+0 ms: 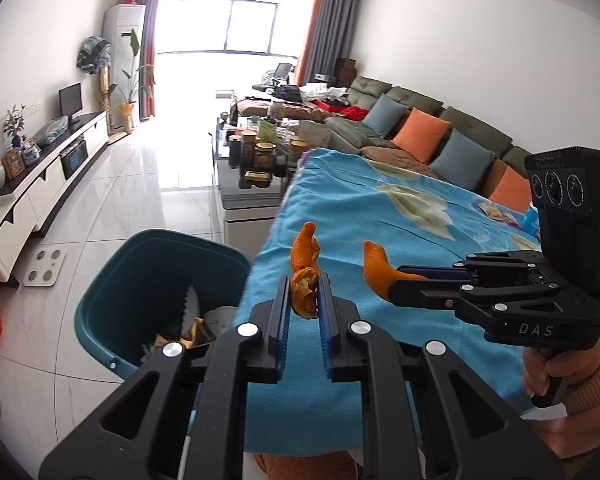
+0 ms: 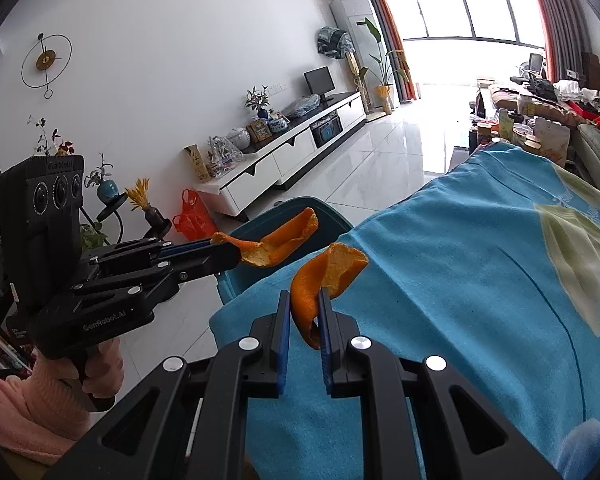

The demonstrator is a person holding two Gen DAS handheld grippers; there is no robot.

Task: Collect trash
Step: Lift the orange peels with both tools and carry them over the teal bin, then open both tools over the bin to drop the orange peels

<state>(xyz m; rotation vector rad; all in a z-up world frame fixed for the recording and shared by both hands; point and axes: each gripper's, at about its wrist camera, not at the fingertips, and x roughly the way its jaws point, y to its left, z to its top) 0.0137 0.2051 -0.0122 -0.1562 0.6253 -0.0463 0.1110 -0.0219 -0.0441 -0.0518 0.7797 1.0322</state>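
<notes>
My left gripper [image 1: 304, 294] is shut on a piece of orange peel [image 1: 304, 268] and holds it above the left edge of the blue-cloth table [image 1: 400, 232], beside the teal trash bin [image 1: 140, 264]. It also shows in the right wrist view [image 2: 236, 254] with its peel [image 2: 284, 240] over the bin [image 2: 328, 216]. My right gripper [image 2: 305, 314] is shut on a second orange peel [image 2: 324, 280] above the cloth [image 2: 480, 280]. In the left wrist view it [image 1: 392, 284] holds that peel [image 1: 374, 268] to the right of mine.
The bin holds paper scraps and peel [image 1: 192, 328]. A coffee table with jars [image 1: 260, 152], a sofa with cushions [image 1: 420, 132], a TV cabinet [image 1: 48, 184], a floor scale [image 1: 44, 266] and a red bag [image 2: 192, 216] stand around. Wrappers [image 1: 500, 212] lie on the cloth.
</notes>
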